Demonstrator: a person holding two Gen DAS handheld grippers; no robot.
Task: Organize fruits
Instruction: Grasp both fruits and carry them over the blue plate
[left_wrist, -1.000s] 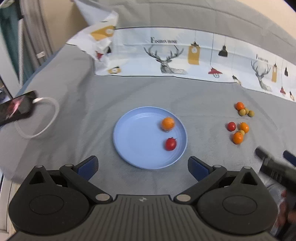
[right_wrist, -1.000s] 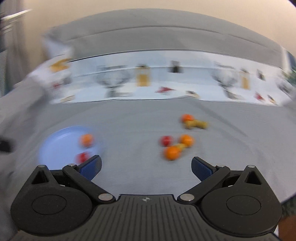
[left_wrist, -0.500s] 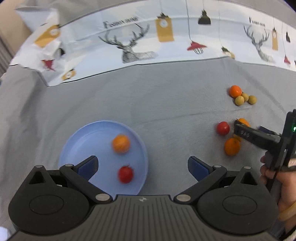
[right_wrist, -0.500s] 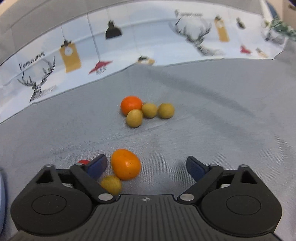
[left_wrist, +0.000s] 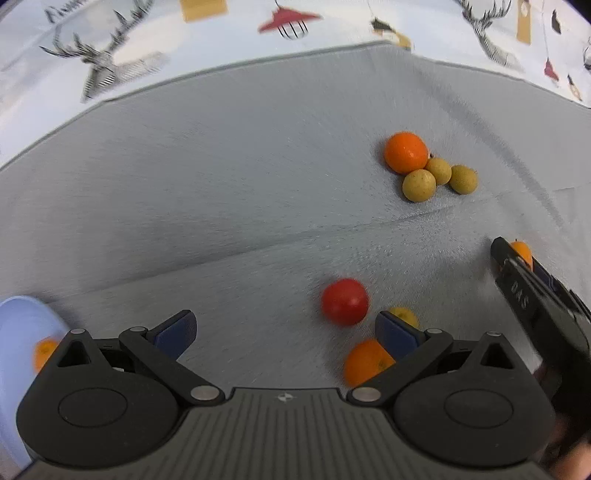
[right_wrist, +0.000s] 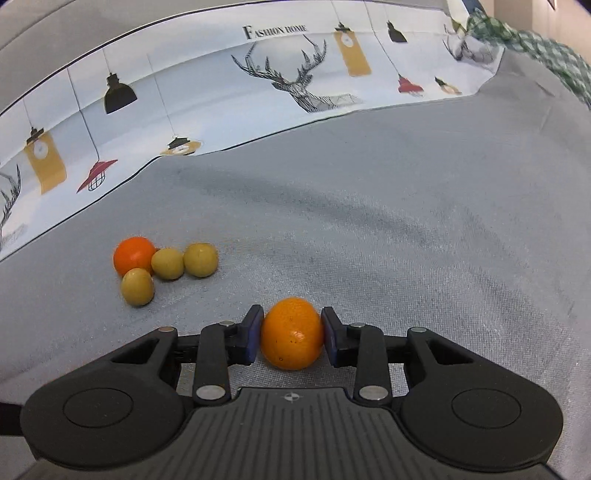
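The right gripper (right_wrist: 292, 338) has just been closing and now pinches an orange (right_wrist: 291, 334) on the grey cloth (right_wrist: 406, 221). The left gripper (left_wrist: 284, 328) is spread wide above a red tomato (left_wrist: 344, 301); the blue plate (left_wrist: 18, 325) sits at the cloth's left edge.

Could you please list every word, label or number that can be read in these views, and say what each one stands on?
"FASHION HOME": printed on the white deer-and-lamp patterned cloth, above the deer's antlers, in the right wrist view.
"DAS", or something close to it: white letters on the black finger of the right tool, seen askew in the left wrist view; not certain.
The same cloth's lettering at the left wrist view's top left is too blurred to read.
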